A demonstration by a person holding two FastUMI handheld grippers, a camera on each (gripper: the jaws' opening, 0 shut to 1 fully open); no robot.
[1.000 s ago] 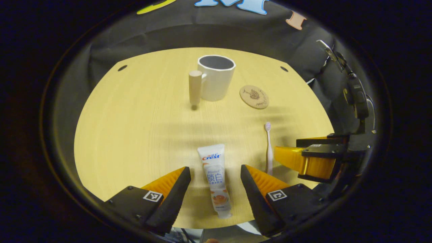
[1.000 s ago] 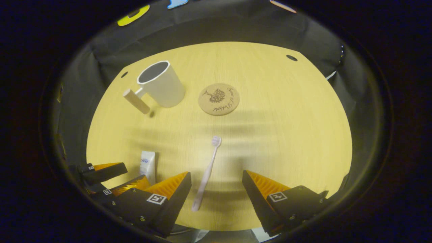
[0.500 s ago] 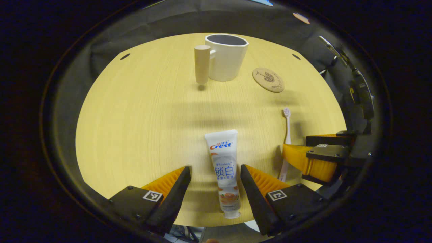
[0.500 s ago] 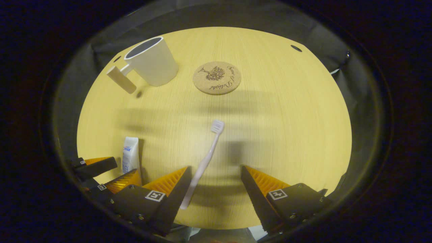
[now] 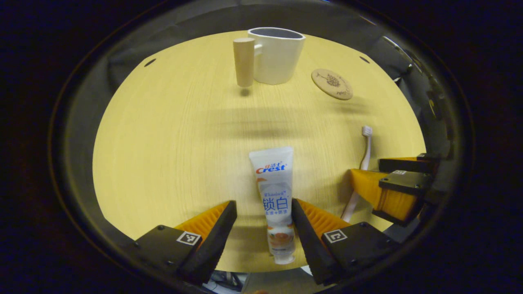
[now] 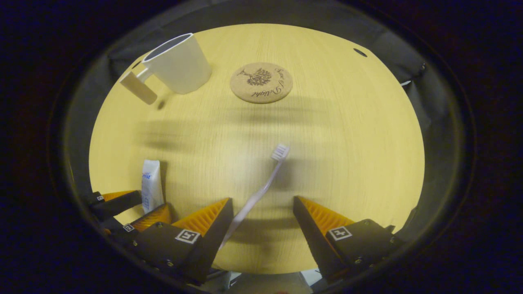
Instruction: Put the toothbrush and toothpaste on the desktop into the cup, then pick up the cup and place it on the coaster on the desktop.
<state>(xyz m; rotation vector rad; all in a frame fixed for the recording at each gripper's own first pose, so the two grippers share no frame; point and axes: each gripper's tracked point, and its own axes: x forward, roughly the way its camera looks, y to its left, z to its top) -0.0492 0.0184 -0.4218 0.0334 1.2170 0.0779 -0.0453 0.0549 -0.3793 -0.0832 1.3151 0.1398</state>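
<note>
left gripper [image 5: 261,212]: fingers apart, white printed toothpaste tube [image 5: 274,195] seen between them, lower centre | right gripper [image 6: 261,210]: fingers apart, pale pink toothbrush [image 6: 261,188] lying between, nearer one finger | white cup with wooden handle [image 5: 277,55] at top, round cork coaster [image 5: 331,83] beside it, light wooden worktop [image 5: 171,139]

Recording booth, black cloth wall [image 5: 196,28], wooden desktop [image 5: 171,134]
</note>
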